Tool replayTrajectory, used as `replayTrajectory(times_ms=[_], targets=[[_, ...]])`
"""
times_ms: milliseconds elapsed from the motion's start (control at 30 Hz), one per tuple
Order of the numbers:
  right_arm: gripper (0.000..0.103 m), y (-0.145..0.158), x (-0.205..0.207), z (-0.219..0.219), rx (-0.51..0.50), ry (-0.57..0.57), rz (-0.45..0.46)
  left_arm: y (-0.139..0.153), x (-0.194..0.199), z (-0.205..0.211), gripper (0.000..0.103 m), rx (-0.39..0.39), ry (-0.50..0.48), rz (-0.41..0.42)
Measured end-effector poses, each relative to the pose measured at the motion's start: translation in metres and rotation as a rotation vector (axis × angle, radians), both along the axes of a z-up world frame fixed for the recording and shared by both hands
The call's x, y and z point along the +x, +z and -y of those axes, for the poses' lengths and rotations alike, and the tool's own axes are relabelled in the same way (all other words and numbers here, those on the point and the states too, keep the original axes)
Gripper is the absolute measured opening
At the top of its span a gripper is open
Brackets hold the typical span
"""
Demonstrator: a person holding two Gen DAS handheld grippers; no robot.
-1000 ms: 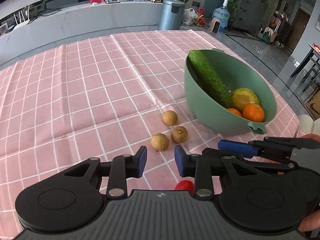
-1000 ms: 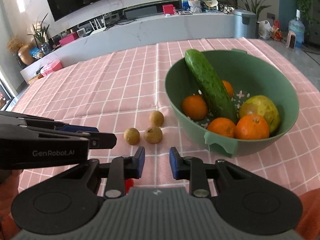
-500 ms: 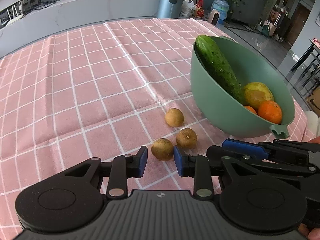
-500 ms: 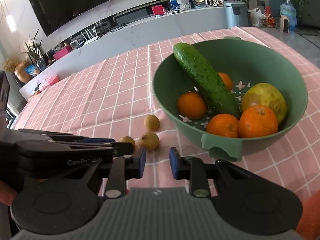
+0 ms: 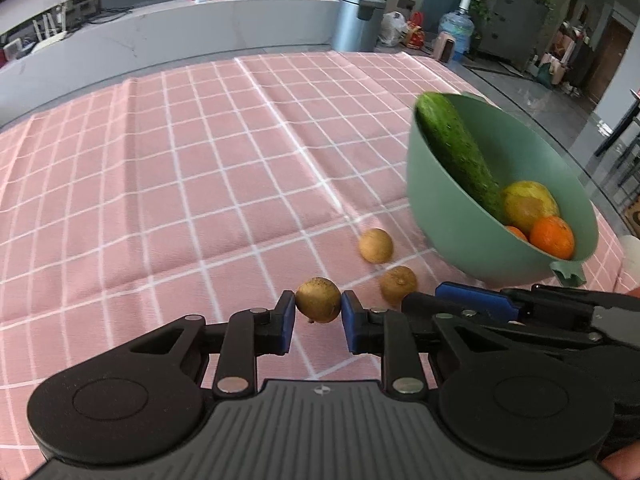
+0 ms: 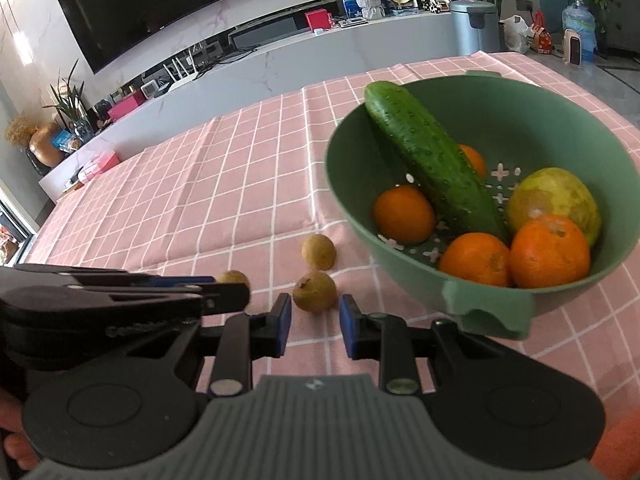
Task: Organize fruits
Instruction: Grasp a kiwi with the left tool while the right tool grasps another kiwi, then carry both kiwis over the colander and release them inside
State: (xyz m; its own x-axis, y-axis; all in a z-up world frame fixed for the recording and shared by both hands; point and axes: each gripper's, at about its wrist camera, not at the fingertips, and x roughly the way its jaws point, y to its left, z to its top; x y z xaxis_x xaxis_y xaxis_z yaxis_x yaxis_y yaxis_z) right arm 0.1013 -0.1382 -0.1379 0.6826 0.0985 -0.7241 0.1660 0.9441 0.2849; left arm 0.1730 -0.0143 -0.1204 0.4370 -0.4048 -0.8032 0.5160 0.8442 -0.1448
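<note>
On pink cloth [image 5: 200, 184]: 3 longans, 1 pinched by my left gripper [image 5: 318, 317], right gripper [image 6: 315, 322] gaping; bowl [image 6: 560, 108] holds 4 oranges, 1 cucumber [image 6: 432, 164].

Wide bare pink tablecloth [image 5: 168, 184] is lying open to the left and far; the green bowl [image 5: 452, 216] is blocking the right, with two loose longans [image 5: 375, 245] crowding its near-left side.
</note>
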Motion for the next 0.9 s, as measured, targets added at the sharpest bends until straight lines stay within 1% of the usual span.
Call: replayTrajectory(times_ms=[167,300,400,467,633,900], targets=[[0.032,-0.006,0.011,-0.006,-0.010,-0.033,-0.009,0.004,0.004,-0.010,0.027,0.006,0.051,-0.006],[0.032,-0.010,0.014,-0.013,-0.025,-0.039,-0.006,0.005,0.004,-0.014,0.027,0.011,0.060,-0.011],[0.030,-0.011,0.015,-0.014,-0.026,-0.043,-0.005,0.007,0.001,-0.013,0.027,0.019,0.060,-0.009],[0.023,-0.013,0.015,-0.011,-0.020,-0.049,-0.005,0.008,0.000,-0.012,0.027,0.021,0.060,-0.007],[0.022,-0.012,0.012,-0.009,-0.014,-0.034,0.000,0.012,-0.005,-0.009,0.027,0.025,0.061,-0.002],[0.022,0.011,-0.007,-0.013,-0.029,0.051,0.018,0.025,-0.014,-0.012,0.027,0.017,0.093,0.001]])
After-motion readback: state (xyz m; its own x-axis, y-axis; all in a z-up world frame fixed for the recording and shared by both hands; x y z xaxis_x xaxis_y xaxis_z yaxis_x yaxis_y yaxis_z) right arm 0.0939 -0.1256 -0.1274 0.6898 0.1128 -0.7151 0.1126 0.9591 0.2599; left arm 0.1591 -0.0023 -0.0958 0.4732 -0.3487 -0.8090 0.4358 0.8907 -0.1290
